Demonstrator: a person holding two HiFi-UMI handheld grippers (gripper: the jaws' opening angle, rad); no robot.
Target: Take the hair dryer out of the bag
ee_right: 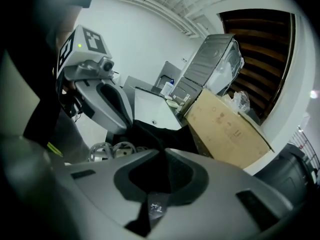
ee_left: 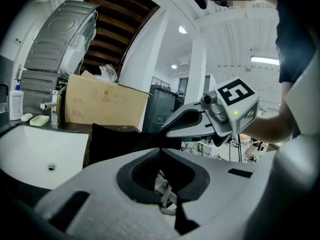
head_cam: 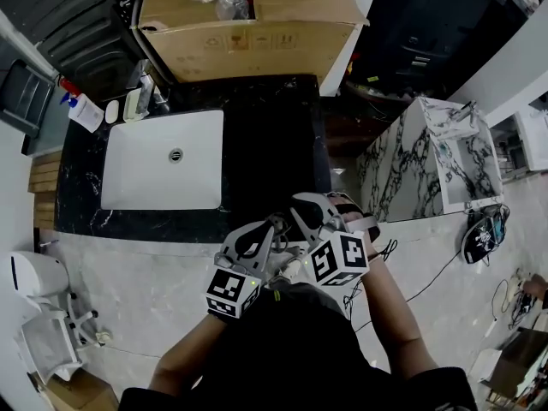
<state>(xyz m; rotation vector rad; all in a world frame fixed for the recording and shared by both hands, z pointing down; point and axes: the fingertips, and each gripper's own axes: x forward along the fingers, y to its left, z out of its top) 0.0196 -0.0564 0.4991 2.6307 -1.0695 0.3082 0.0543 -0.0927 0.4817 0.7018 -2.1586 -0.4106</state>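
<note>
While clenched on the black bag, left gripper pinches cloth beside a white cord, right gripper clamped on the same bag, both at near edge of dark tabletop, beside white sink.

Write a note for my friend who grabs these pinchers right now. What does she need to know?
The left gripper: jaws shut on the black cloth bag, with a white cord lying in the hollow behind the tips.
The right gripper: jaws shut on the same bag, close beside the left one.
The bag is held up between them, near the front edge of the black marble counter with the white rectangular sink.
Done: bag gripped by both.
Left: the hair dryer is not in view, so probably still inside. Pull the bag open and lift it out.
</note>
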